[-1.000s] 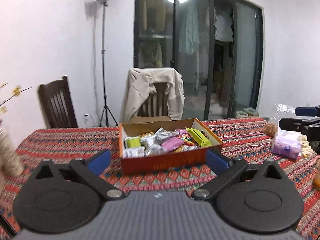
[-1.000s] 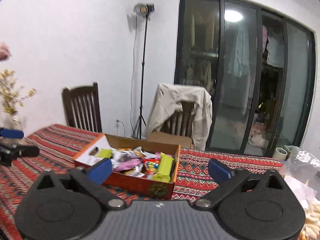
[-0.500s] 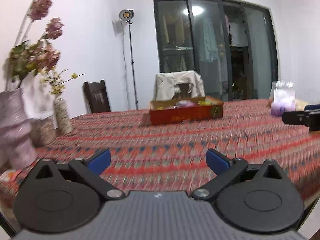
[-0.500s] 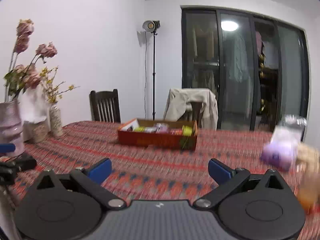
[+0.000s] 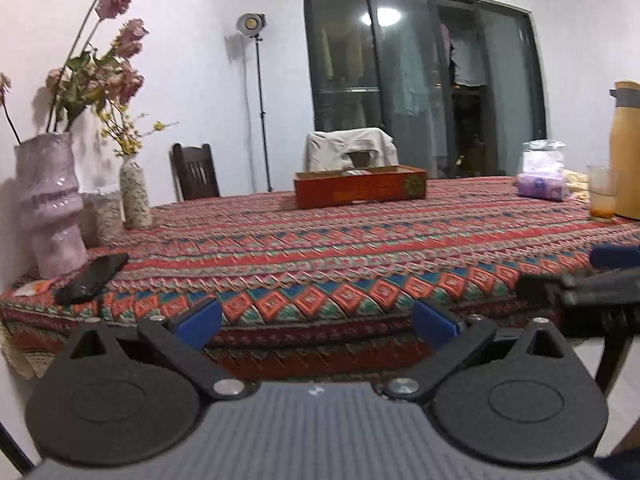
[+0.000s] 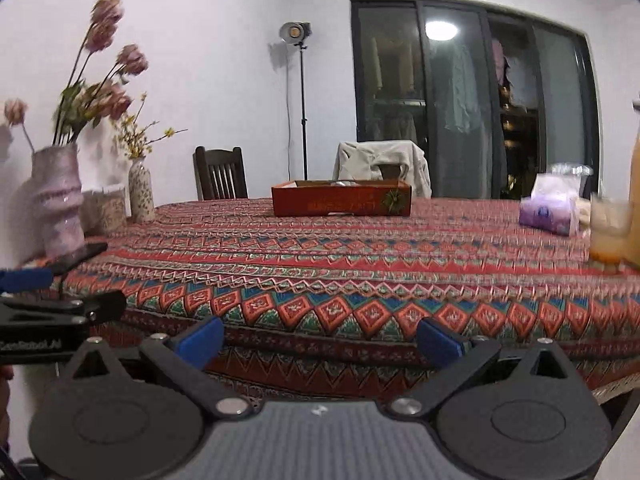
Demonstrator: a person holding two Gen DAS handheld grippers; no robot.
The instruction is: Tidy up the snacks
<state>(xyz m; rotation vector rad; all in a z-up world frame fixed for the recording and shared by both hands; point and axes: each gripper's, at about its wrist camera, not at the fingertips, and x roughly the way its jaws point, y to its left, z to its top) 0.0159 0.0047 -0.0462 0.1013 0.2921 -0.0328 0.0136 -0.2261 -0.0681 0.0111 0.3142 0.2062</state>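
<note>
An orange cardboard box (image 5: 360,192) of snacks stands far off on the patterned tablecloth (image 5: 320,256); it also shows in the right wrist view (image 6: 341,202). Its contents are mostly hidden by its wall at this low angle. My left gripper (image 5: 316,326) is open and empty, held off the table's near edge. My right gripper (image 6: 320,344) is open and empty, also off the near edge. Each gripper shows in the other's view: the right one at the right edge (image 5: 580,284), the left one at the left edge (image 6: 48,312).
Vases with flowers (image 5: 52,204) and a dark phone (image 5: 92,278) stand at the table's left. A purple packet in a clear bag (image 5: 542,184), a glass (image 5: 602,198) and an orange jug (image 5: 626,148) stand at the right. Two chairs (image 5: 196,174) are behind the table.
Both grippers have pulled far back and down from the box to beyond the table's near edge. Both stayed open and empty.
</note>
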